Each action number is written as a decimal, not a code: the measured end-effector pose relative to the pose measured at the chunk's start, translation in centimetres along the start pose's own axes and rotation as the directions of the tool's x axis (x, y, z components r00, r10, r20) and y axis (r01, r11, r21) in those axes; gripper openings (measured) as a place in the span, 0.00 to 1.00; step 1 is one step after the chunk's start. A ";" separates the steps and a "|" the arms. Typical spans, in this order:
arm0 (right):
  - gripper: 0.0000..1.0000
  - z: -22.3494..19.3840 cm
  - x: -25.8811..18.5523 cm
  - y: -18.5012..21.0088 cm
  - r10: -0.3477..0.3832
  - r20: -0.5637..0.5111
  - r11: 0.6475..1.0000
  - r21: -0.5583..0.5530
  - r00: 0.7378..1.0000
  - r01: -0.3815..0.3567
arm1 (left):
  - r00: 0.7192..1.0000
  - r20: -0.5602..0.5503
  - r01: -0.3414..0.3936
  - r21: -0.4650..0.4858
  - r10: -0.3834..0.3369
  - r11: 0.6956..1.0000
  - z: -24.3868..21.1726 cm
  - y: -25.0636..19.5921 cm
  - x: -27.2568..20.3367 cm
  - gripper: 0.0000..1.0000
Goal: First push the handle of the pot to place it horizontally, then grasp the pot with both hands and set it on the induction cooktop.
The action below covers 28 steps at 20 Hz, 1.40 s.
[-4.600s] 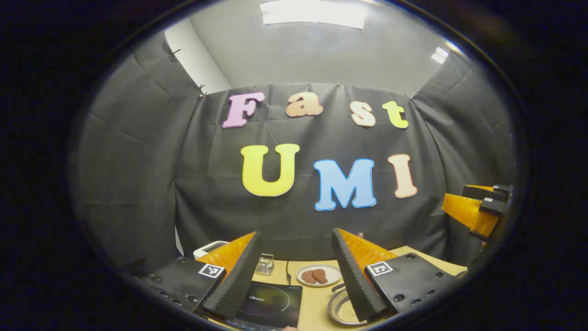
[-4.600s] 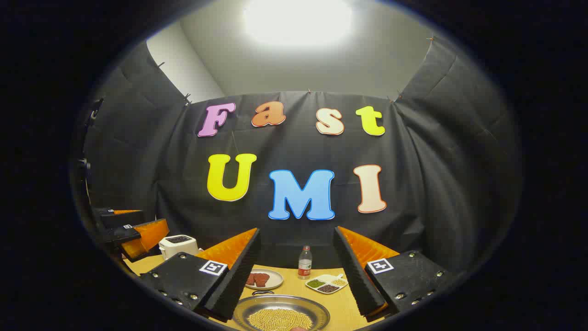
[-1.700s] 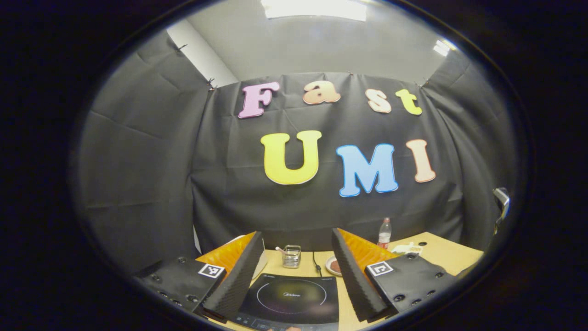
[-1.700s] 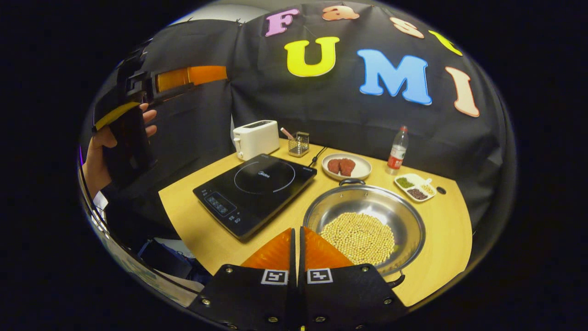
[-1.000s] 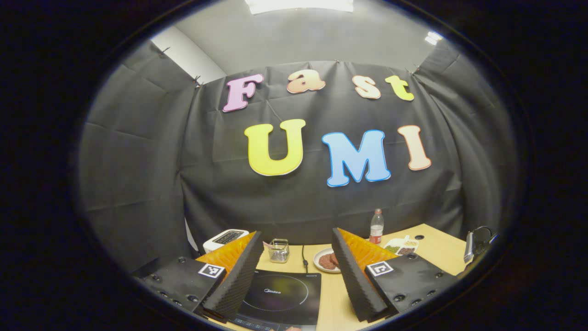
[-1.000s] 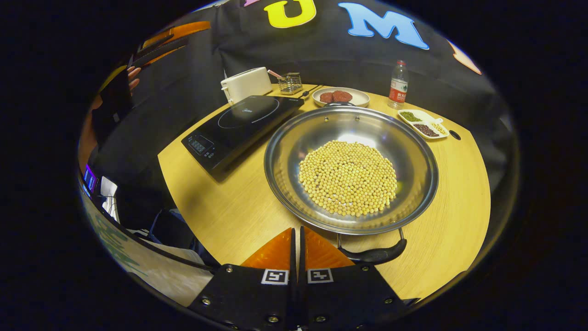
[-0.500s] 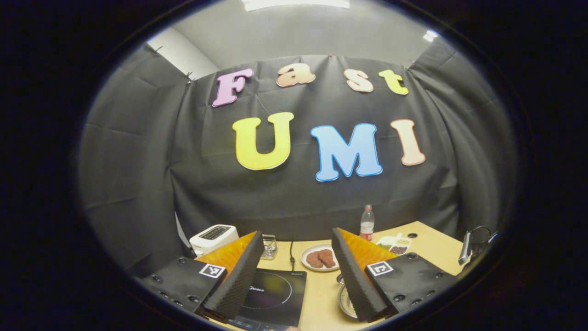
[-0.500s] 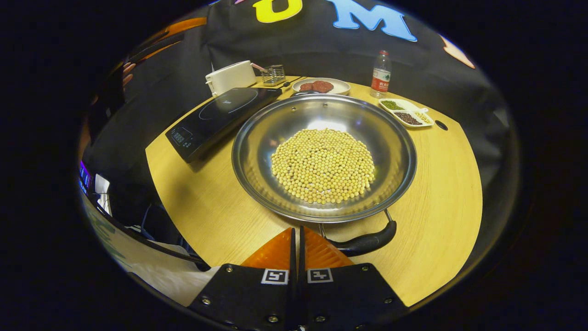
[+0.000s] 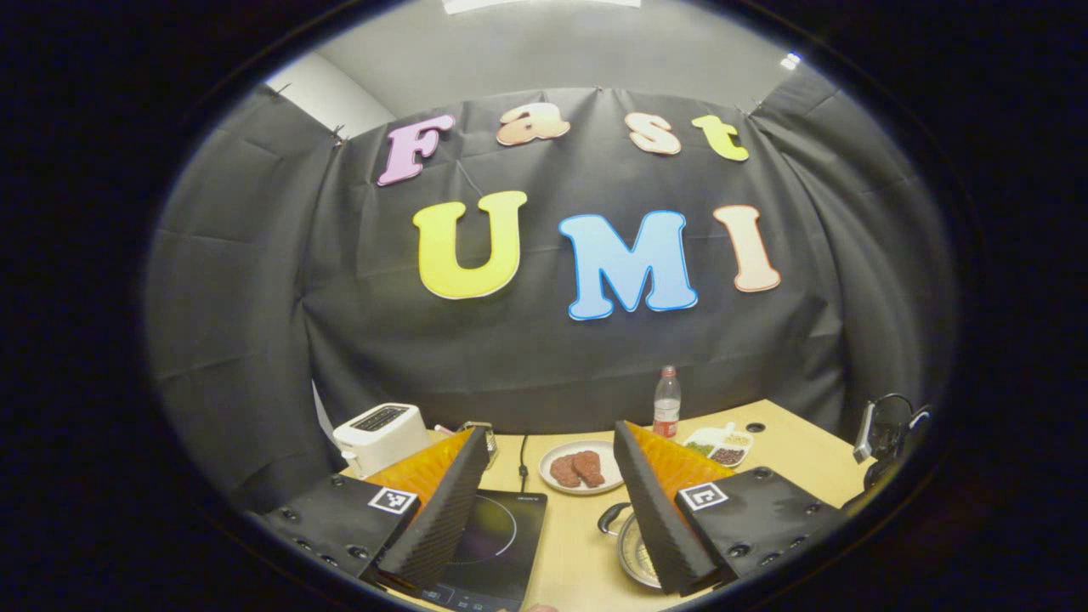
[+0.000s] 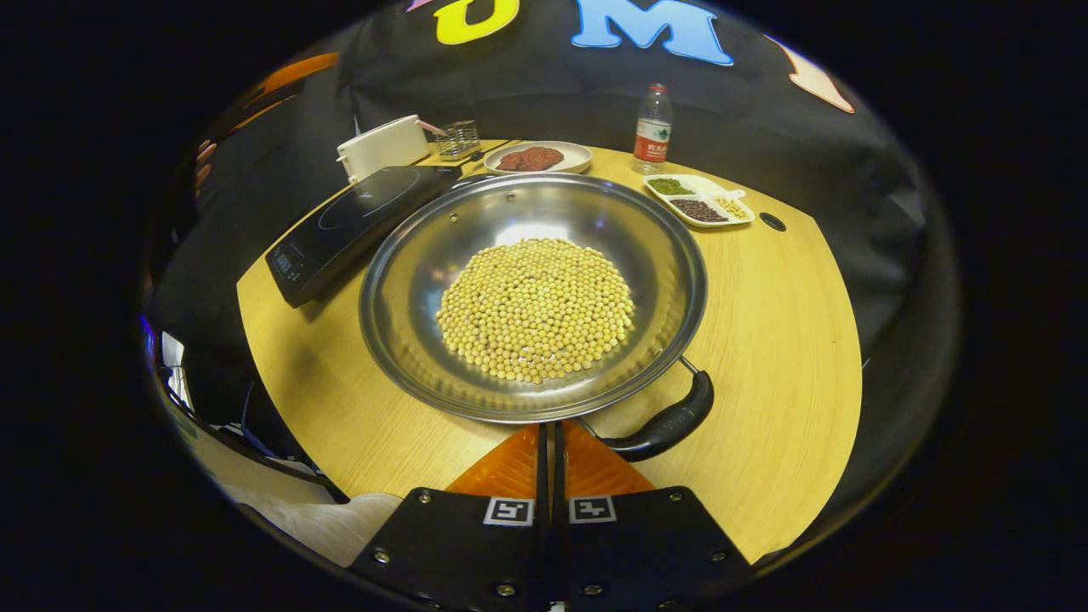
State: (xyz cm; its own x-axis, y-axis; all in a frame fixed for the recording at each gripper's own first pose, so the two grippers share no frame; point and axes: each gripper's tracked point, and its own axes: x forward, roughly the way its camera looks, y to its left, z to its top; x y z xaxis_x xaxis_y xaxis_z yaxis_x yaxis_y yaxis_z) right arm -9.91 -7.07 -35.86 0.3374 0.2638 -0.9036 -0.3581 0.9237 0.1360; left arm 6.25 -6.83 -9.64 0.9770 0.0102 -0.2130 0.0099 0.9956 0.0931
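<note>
The steel pot [image 10: 408, 289], full of soybeans [image 10: 535, 306], sits on the wooden table to the right of the black induction cooktop [image 10: 357, 212]. Its black near handle [image 10: 671, 421] slants off the rim at the lower right. My right gripper [image 10: 551, 432] is shut and empty, its tips at the near rim just left of that handle. My left gripper [image 9: 552, 432] is open and held above the table's left side. Between its fingers lie the cooktop [image 9: 493, 535] and part of the pot [image 9: 633, 552] with its far handle [image 9: 606, 517]. A hand holds the left gripper [image 10: 285, 76].
A white toaster [image 10: 382, 144], a wire holder [image 10: 459, 136], a plate of meat [image 10: 535, 157], a bottle [image 10: 653, 127] and a divided dish [image 10: 701, 200] line the table's far side. The table's front edge [image 10: 280, 425] curves close below the pot.
My right gripper shut, tilted down and closed in on the pot's near rim; the near handle has swung from straight below the pot to the lower right. The left view now shows the pot.
</note>
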 end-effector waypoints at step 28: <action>0.99 9.9 -1.7 -10.4 -0.370 0.372 0.905 0.351 0.851 0.240 | 0.933 -0.317 0.155 -0.068 -0.168 0.986 -16.2 -7.2 6.0 0.95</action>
State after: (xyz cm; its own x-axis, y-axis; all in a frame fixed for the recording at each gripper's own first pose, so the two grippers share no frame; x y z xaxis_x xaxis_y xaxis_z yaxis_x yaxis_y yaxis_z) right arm 1.88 -14.39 -31.74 0.7435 -0.0143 -0.6686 0.0630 0.9968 0.0487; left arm 8.55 -12.47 -27.36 0.8426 -0.1286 -0.5229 0.1464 0.9892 -0.0073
